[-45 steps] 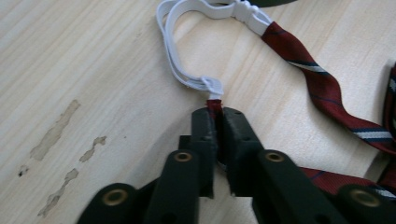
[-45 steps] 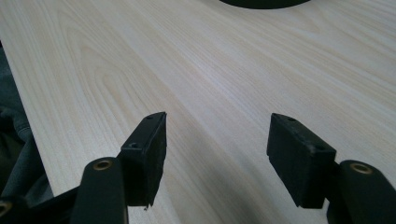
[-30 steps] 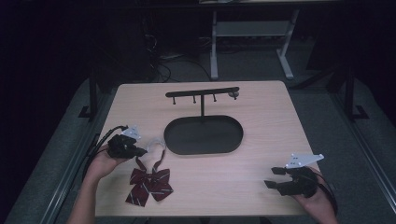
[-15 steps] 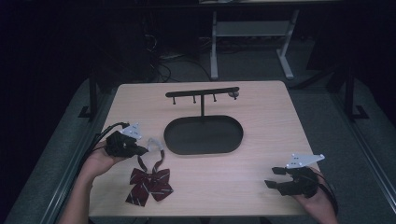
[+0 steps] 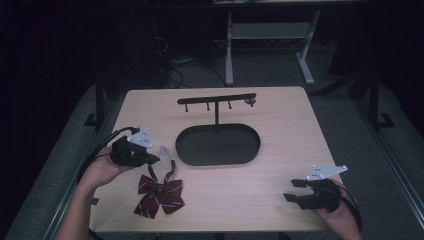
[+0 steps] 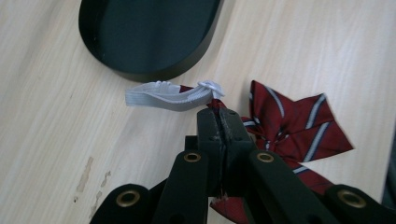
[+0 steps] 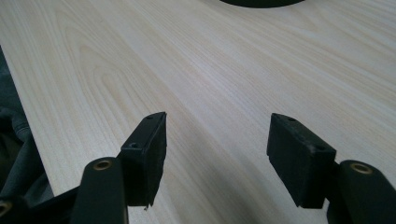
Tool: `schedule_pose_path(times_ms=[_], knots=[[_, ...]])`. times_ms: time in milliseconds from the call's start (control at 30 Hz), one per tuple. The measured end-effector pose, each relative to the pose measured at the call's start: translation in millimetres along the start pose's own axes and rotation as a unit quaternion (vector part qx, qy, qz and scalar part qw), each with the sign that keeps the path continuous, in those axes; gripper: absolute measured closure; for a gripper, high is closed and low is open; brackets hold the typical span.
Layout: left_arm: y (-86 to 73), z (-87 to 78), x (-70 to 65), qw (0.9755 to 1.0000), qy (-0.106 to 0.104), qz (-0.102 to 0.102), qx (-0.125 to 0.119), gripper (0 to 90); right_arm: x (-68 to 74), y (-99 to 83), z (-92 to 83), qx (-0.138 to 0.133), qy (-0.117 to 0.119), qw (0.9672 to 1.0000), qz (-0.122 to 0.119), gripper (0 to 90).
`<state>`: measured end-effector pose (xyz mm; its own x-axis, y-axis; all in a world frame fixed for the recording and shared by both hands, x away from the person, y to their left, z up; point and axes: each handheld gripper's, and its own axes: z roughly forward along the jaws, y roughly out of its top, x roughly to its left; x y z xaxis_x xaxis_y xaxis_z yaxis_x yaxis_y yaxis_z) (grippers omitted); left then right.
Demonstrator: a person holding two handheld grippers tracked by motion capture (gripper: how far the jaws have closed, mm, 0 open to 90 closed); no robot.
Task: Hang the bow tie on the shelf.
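A dark red striped bow tie (image 5: 160,196) (image 6: 289,126) lies on the wooden table near its front left. Its white elastic strap (image 5: 167,152) (image 6: 163,95) rises from the bow to my left gripper (image 5: 154,159) (image 6: 218,112), which is shut on the strap end just above the table, with the white band sticking out past the tips. At the front right, my right gripper (image 5: 292,190) (image 7: 217,135) rests low over bare wood, open, with nothing between its jaws. A black stand with an oval base (image 5: 186,150) (image 6: 144,37) and a hooked crossbar (image 5: 216,99) sits mid-table.
The table's left edge (image 5: 107,145) runs close beside my left hand. Cables (image 5: 100,150) trail off the left side. A white desk frame (image 5: 265,35) stands on the floor beyond the table.
My left gripper has risen a little with the strap pinched in it, and the strap now stands up off the table. The bow itself stays on the wood. The right gripper has not moved.
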<state>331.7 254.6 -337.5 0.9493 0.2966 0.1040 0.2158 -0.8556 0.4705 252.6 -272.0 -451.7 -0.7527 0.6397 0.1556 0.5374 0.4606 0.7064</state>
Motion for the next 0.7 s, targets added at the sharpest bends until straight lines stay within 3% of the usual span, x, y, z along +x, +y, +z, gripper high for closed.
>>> schedule_pose_path(times_ms=[700], knots=[[29.6, -26.2, -1.5, 0.9995, 0.003, 0.03, -0.011, 88.7, -1.0, -0.2, -0.3, -0.001, -0.001, 1.0, 0.0, 37.3]])
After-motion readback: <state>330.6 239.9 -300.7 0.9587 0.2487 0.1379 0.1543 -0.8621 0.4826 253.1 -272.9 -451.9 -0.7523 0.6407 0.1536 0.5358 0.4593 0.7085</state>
